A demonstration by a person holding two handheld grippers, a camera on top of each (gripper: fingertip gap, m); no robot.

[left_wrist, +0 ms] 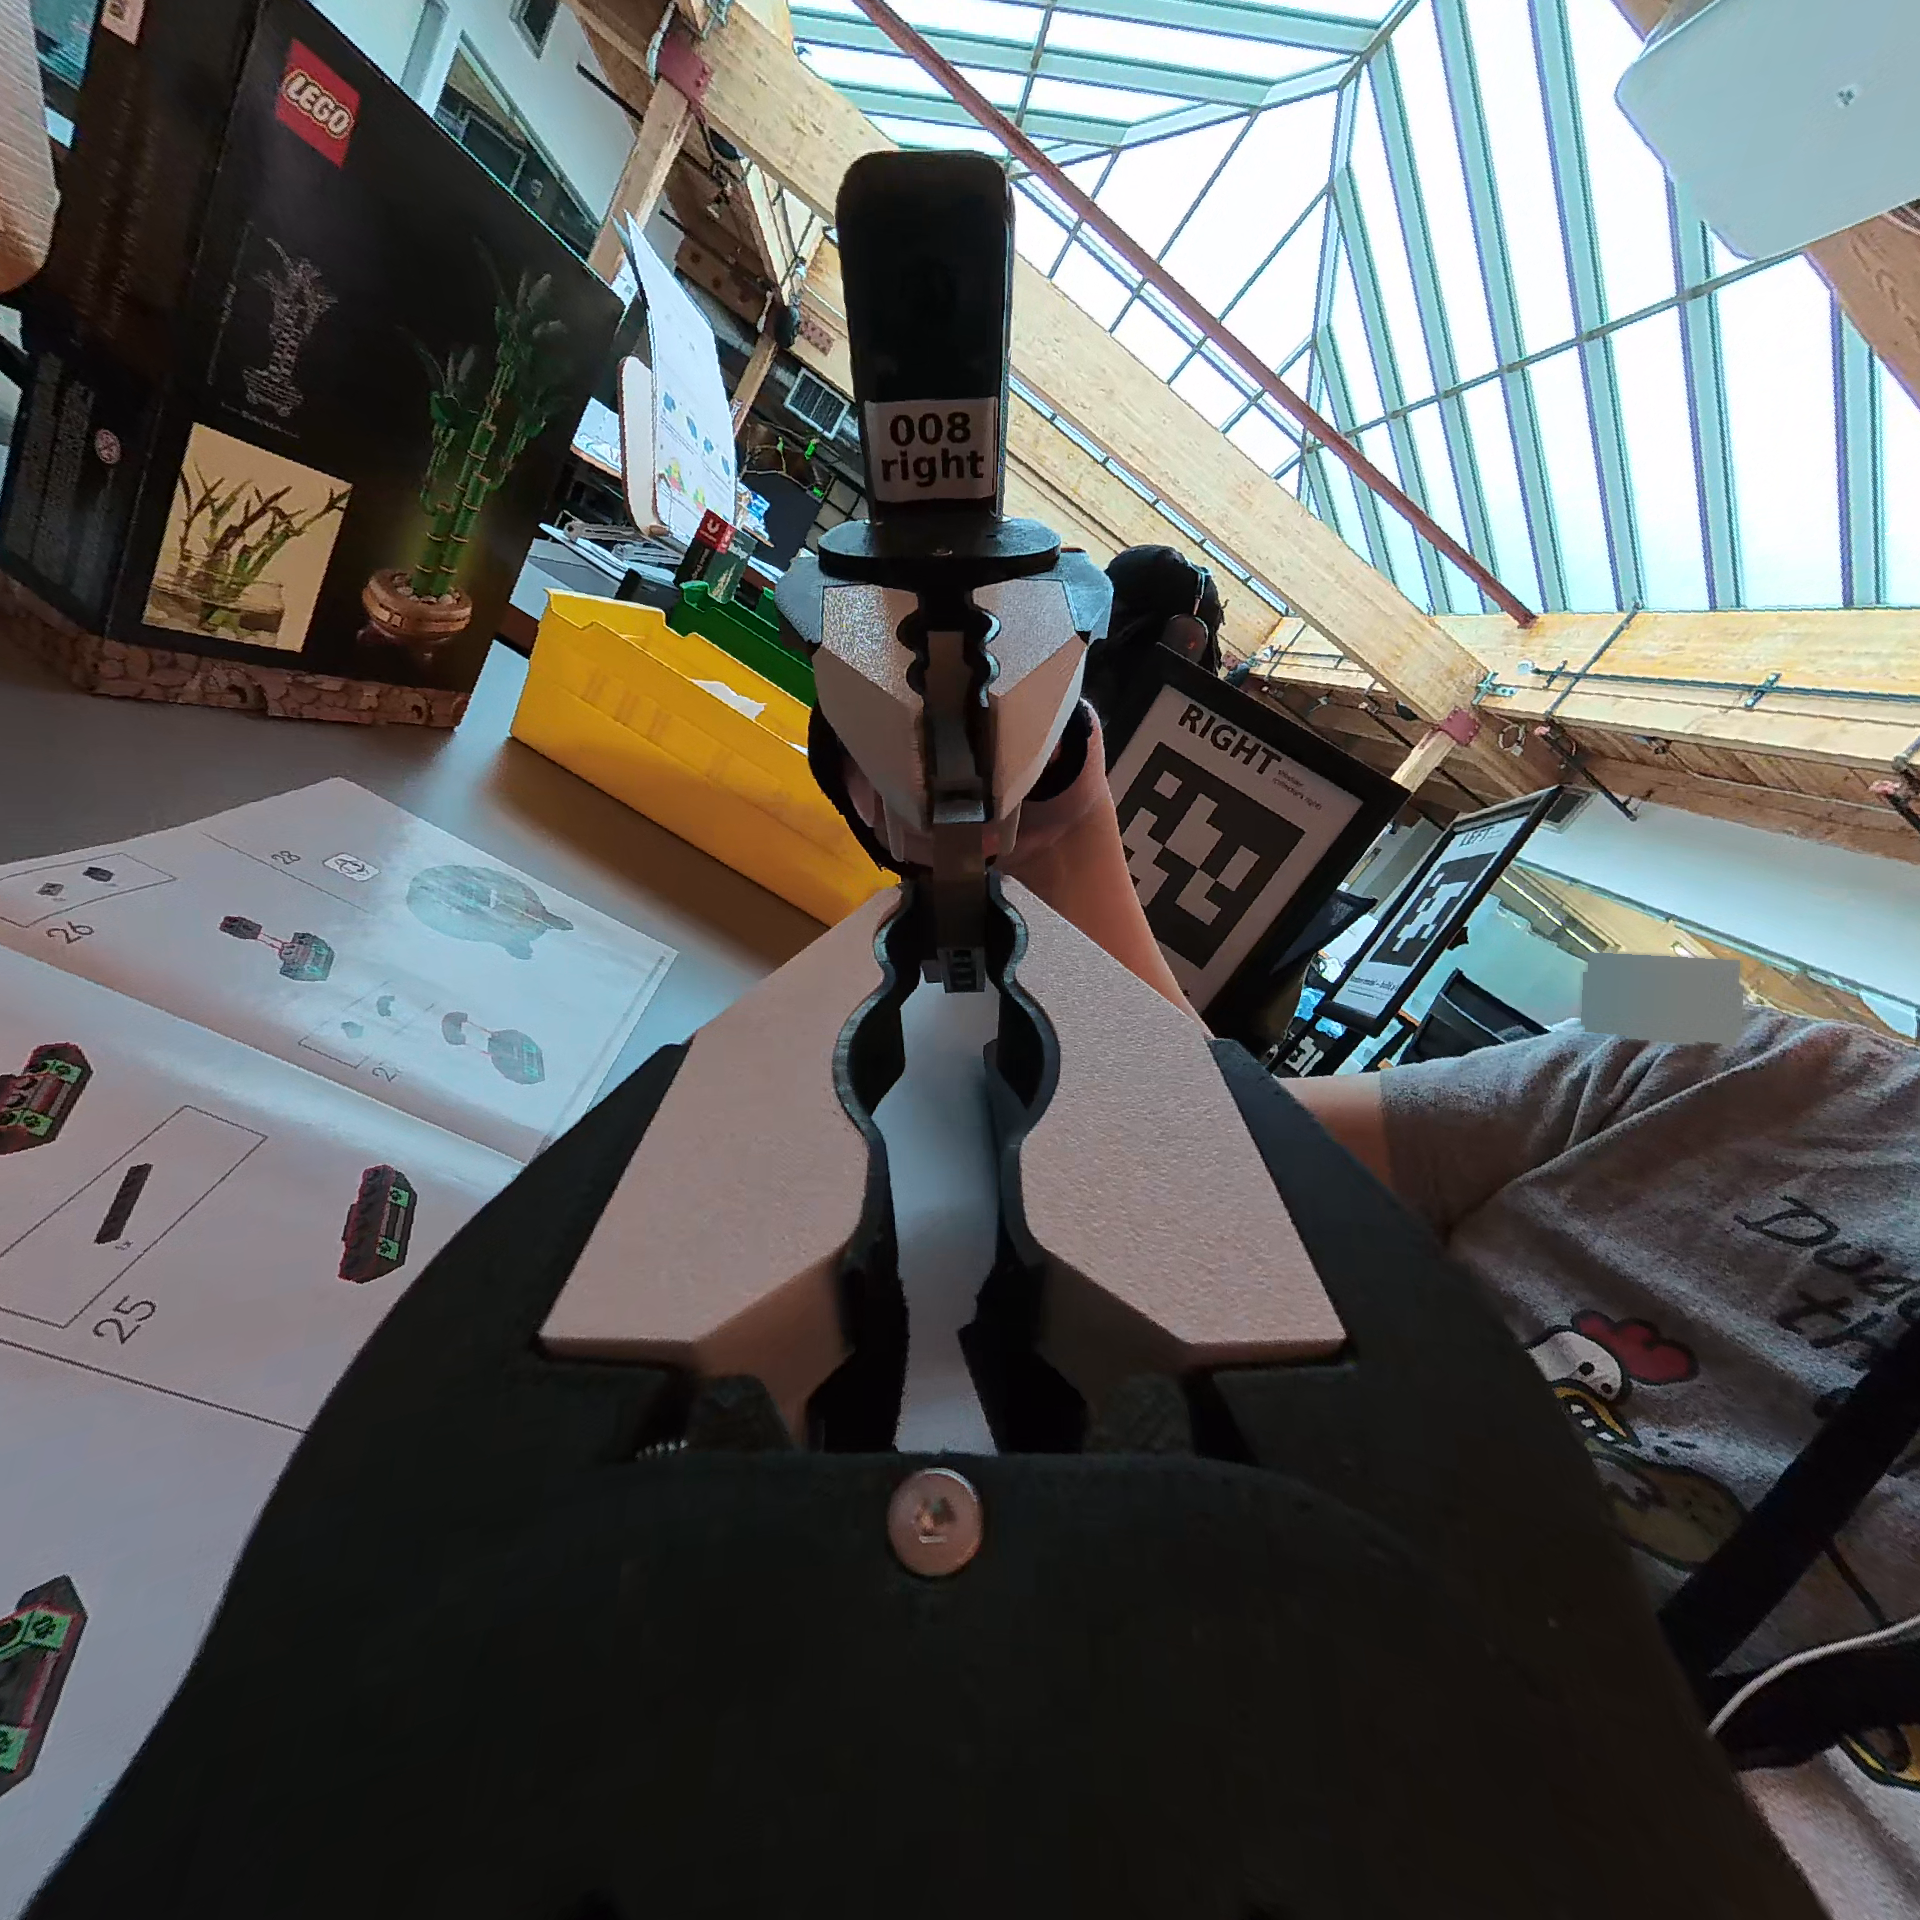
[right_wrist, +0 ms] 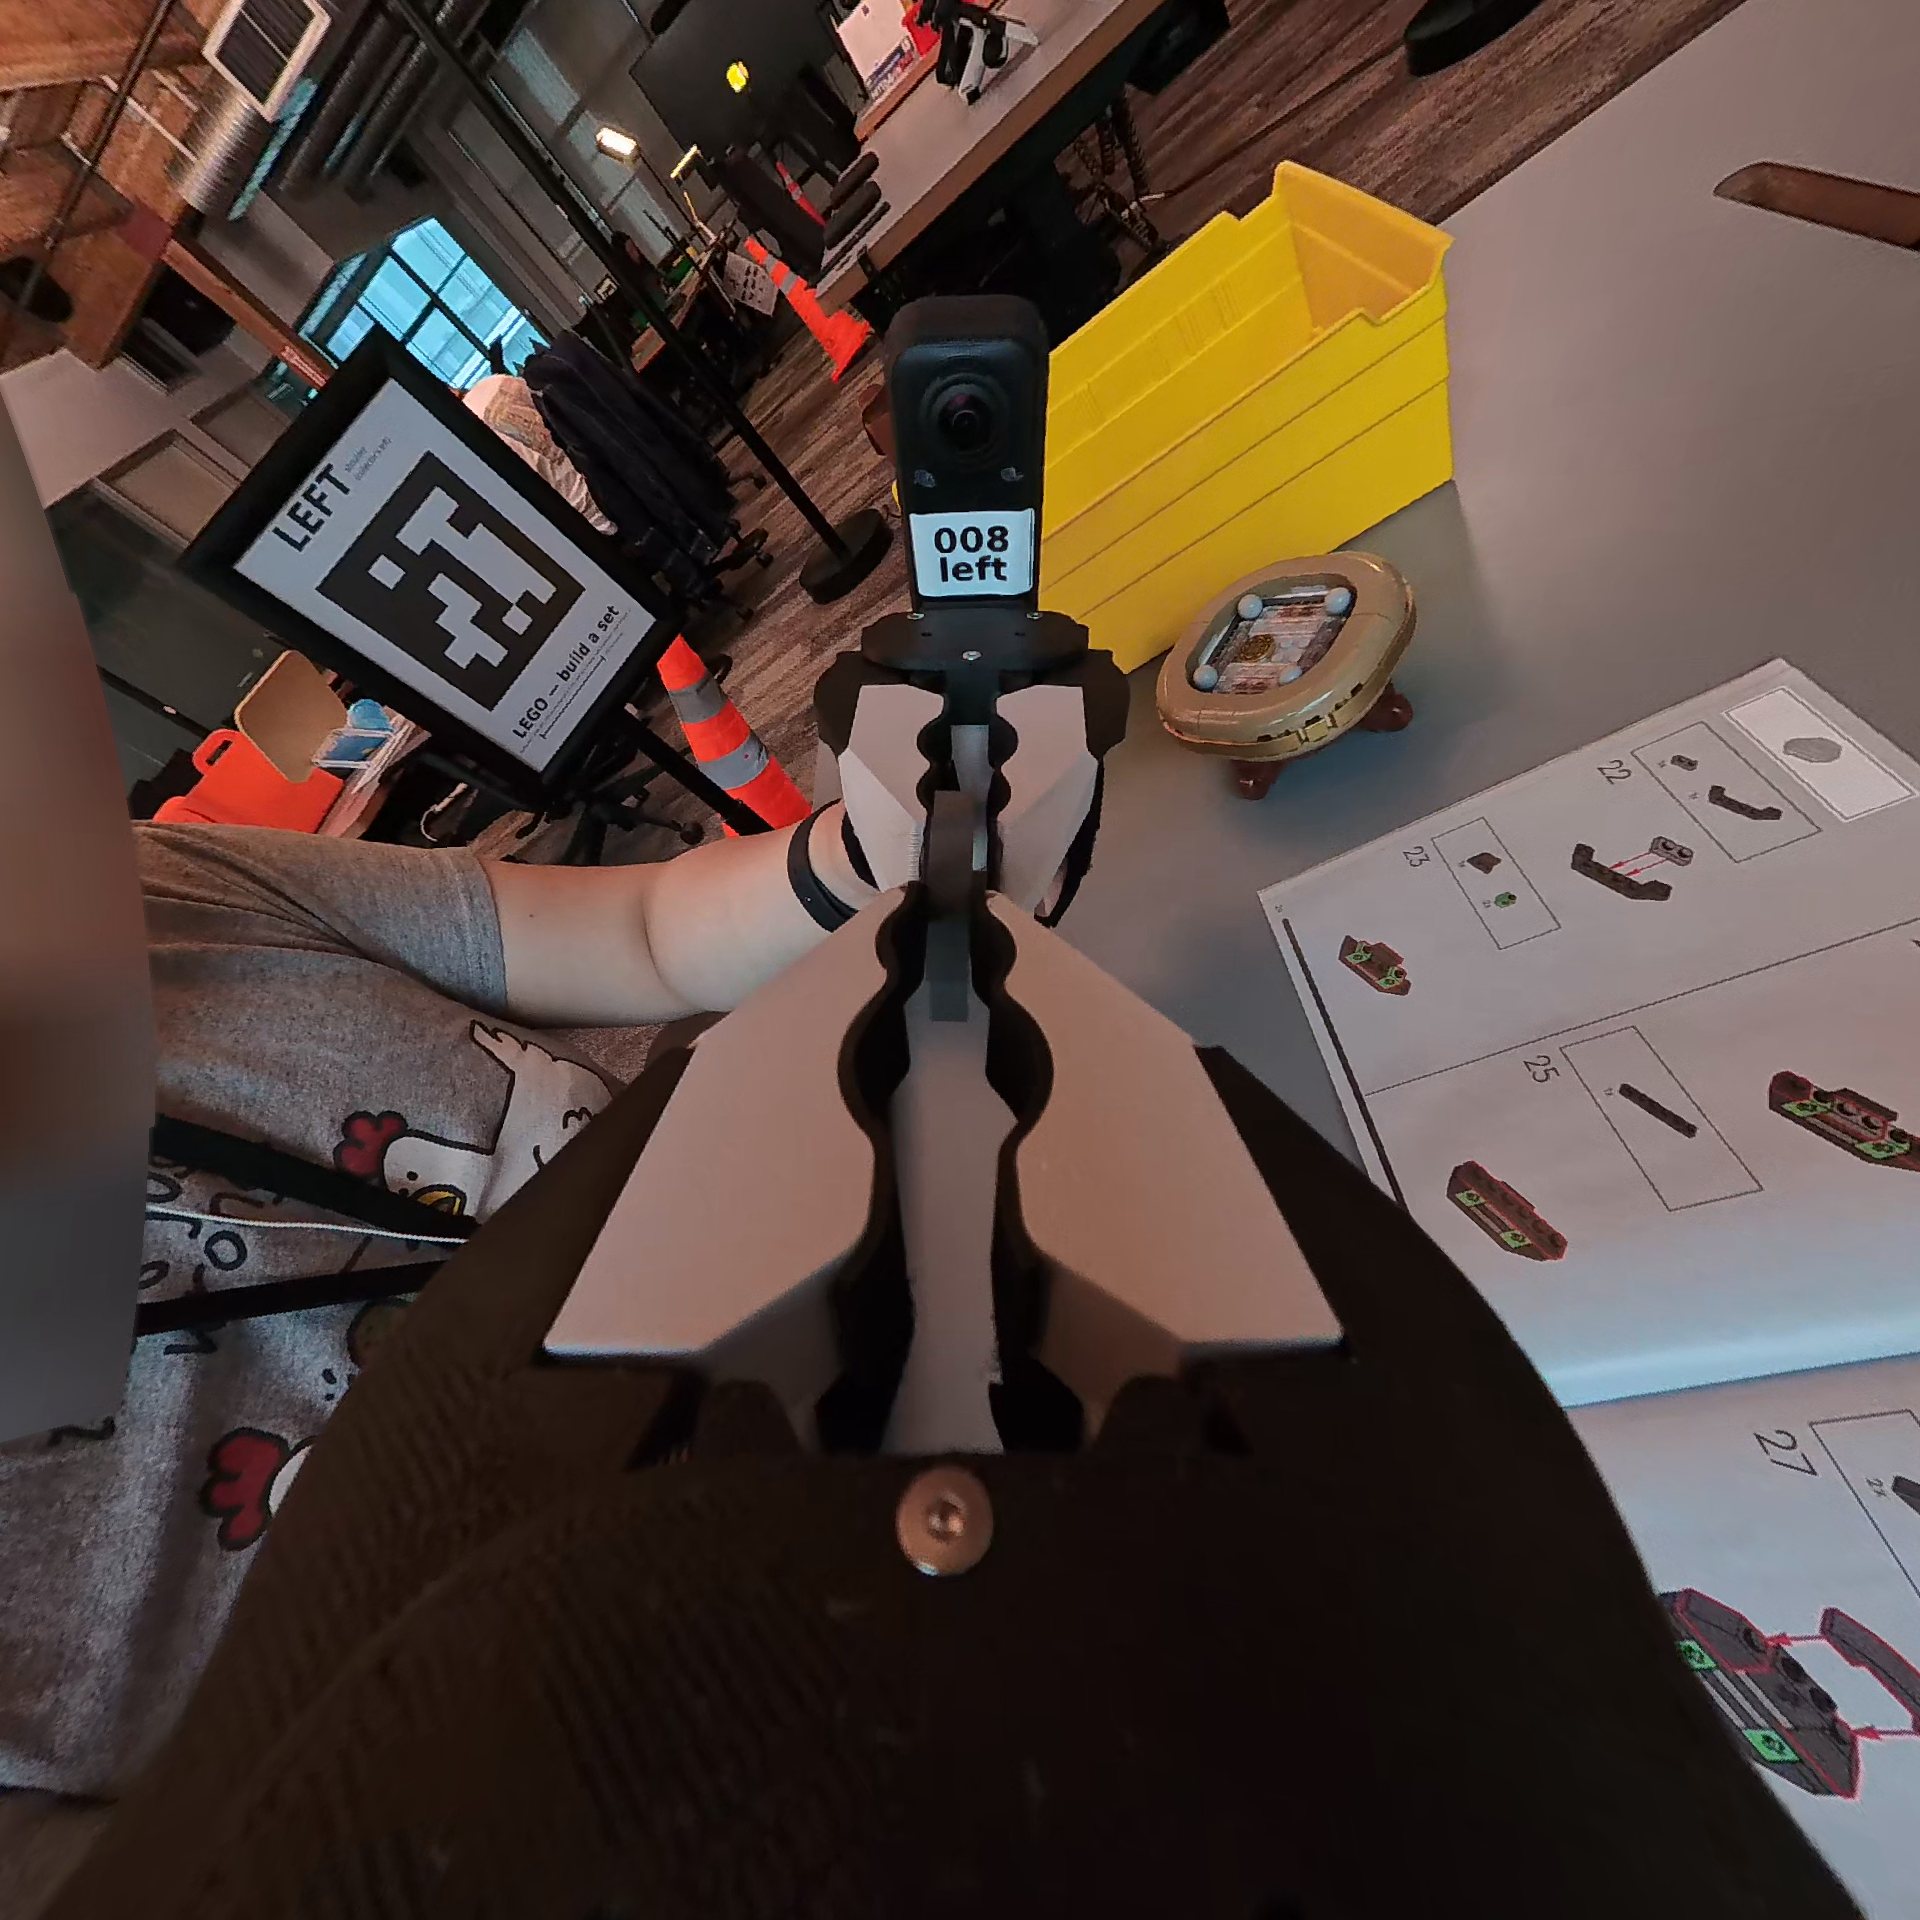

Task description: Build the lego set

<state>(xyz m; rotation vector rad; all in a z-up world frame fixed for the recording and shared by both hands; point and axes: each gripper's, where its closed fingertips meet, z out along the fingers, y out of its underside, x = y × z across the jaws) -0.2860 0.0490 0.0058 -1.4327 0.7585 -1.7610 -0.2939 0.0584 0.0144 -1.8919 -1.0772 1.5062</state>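
both tools (left_wrist: 951, 914) (right_wrist: 951, 914) meet tip to tip, pinching one dark brick (left_wrist: 954, 883).

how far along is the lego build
Done: the round tan pot base stands on the table. In hand: left gripper and right gripper meet tip to tip, both shut on a dark lego piece. Left: the booklet lies open; no built stalks visible.

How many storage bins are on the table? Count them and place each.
2. A yellow bin sits on the table beside the Lego box; a green bin stands right behind it, partly hidden by the right tongs. More may be hidden there.
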